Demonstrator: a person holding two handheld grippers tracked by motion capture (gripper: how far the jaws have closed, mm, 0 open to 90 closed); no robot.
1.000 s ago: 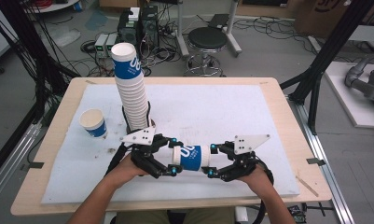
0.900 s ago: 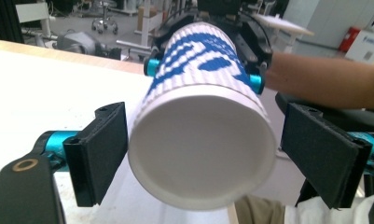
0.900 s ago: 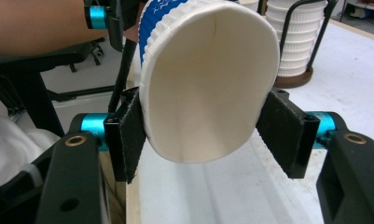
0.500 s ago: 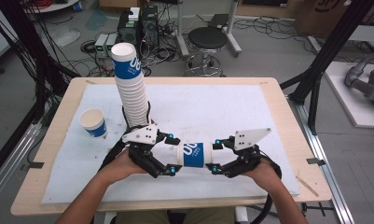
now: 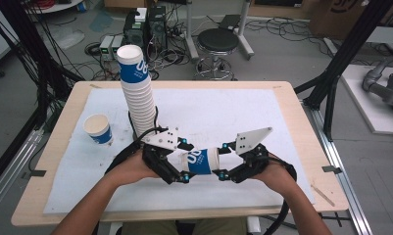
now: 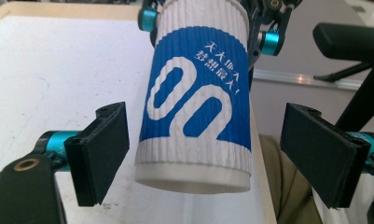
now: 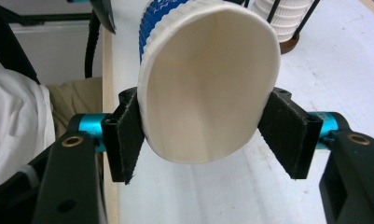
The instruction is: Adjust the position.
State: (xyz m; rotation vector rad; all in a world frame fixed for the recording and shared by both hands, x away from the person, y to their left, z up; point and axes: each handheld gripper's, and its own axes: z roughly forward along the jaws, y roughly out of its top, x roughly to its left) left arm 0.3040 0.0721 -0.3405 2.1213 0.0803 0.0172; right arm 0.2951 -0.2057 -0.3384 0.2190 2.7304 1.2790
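Right gripper (image 7: 208, 135) pinches the cup (image 5: 200, 160) by its rim; left gripper (image 6: 212, 154) jaws stand spread around its base. The handover looks done; placing on the stack (image 5: 137, 93) remains.

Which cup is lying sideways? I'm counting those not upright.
The cup held between the two grippers lies sideways; the lone cup at the table's left and the tall stack stand upright.

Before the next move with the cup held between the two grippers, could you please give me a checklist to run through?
1. Right gripper clamped on the cup rim: ok, mouth squeezed oval.
2. Left gripper free of the cup: ok, jaws open, gaps both sides.
3. Cup off the table: ok, held sideways.
4. Tall stack upright: ok.
5. Single cup out of the way: ok, stands at the left.
6. Cup undamaged: cannot tell.
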